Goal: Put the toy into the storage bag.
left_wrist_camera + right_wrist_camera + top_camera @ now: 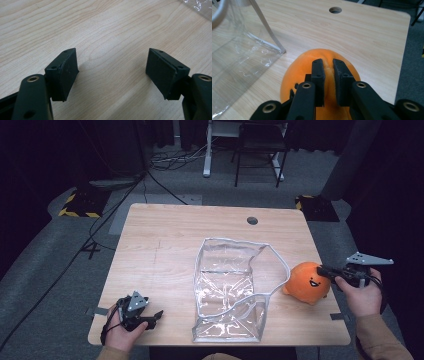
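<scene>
At table's right edge: right gripper (327,65) pinching plush (306,281), a fold of it between the jaws
bag (231,290): mouth open toward plush, likely its destination
left gripper (112,71): jaws apart, parked, nothing held

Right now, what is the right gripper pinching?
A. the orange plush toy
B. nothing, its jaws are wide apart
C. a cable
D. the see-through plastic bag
A. In the right gripper view the right gripper has its jaws squeezed close on a fold of the orange plush toy, which sits on the table beside the clear plastic bag.
</scene>
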